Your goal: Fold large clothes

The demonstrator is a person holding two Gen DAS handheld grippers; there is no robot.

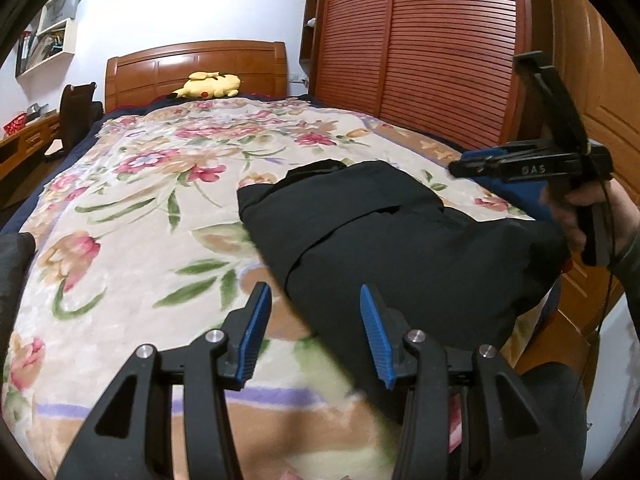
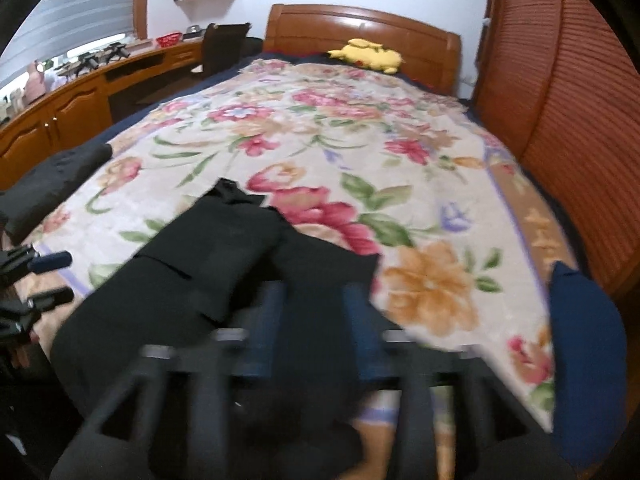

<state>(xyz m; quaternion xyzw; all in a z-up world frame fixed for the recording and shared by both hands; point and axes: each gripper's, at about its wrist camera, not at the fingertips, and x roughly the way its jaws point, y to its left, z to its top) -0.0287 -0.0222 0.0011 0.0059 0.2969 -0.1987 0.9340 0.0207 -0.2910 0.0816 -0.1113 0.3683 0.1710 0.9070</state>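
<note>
A: Black garment [image 1: 384, 236] is lying bunched at the near right of the floral blanket [image 1: 132, 184]. Left gripper [image 1: 316, 332] spread wide, empty.

B: Right gripper [image 2: 312, 320] is blurry, looks parted, holding nothing. I'd pinch one layer at the near hem and fold flat.

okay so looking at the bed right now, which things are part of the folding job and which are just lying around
Part of the job:
black garment, partly folded on the floral blanket
left gripper, open, empty
right gripper, blurred, over the garment

Just lying about:
yellow plush by the headboard
blue cushion at the bed's edge
desk and chair
</note>
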